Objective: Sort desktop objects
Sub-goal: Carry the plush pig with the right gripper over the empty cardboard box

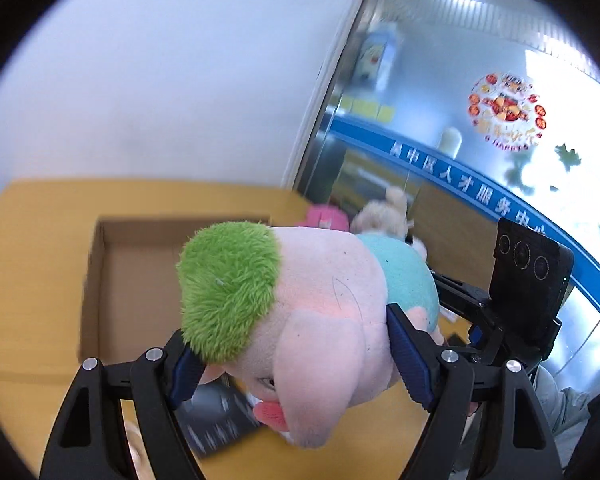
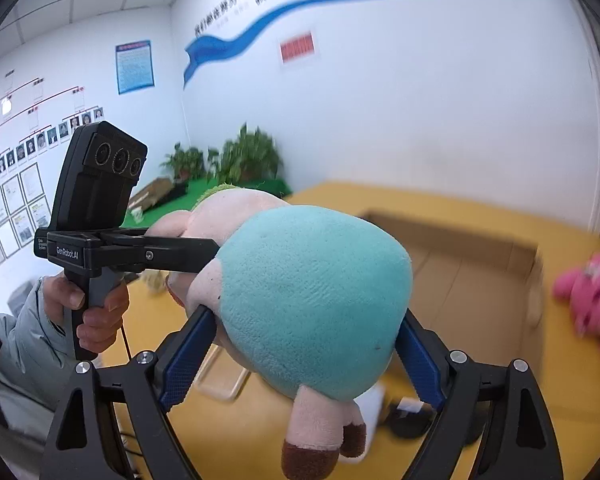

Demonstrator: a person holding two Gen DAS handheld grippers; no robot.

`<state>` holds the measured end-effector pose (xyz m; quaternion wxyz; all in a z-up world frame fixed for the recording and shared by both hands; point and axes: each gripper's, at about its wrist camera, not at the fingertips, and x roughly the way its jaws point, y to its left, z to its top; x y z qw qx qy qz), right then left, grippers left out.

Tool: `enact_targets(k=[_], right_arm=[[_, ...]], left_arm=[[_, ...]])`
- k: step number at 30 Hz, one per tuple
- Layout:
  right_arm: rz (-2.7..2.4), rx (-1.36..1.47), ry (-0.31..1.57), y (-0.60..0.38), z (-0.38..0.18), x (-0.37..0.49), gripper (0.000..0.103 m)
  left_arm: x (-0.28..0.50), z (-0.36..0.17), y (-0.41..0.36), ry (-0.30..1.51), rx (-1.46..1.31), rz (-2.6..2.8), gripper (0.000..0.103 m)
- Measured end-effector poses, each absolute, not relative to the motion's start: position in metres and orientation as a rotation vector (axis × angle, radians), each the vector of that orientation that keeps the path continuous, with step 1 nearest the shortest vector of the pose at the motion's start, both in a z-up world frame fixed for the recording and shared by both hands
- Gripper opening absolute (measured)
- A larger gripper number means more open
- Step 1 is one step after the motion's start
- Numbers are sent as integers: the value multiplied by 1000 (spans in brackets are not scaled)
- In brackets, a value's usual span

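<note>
Both grippers pinch one plush pig point(image 1: 320, 312), lifted above the yellow table point(image 1: 32, 264). The left gripper point(image 1: 296, 356) presses its blue pads on the head, w/ the green hair at its left pad. The right gripper point(image 2: 306, 354) clamps the teal body, legs hanging below. An open cardboard box point(image 1: 112, 280) lies ahead of the left gripper; a pink toy point(image 2: 592, 300) is to the right of the right one.

Both the left hand-held gripper point(image 1: 292, 356) and the right hand-held gripper point(image 2: 300, 356) clamp wide, tilted slightly downward
</note>
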<state>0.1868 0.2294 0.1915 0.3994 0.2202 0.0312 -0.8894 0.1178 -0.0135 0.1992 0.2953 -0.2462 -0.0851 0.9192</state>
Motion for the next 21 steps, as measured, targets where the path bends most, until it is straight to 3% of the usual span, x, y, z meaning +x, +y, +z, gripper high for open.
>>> enact_targets(k=[10, 16, 21], right_arm=[[-2301, 355, 116, 209, 296, 87, 87], [-2278, 399, 120, 189, 310, 8, 88], [-2236, 502, 81, 166, 282, -75, 88]], left_arm=[[37, 294, -30, -162, -452, 2503, 81], [-32, 294, -53, -213, -511, 2514, 81], [-99, 261, -72, -264, -625, 2537, 81]])
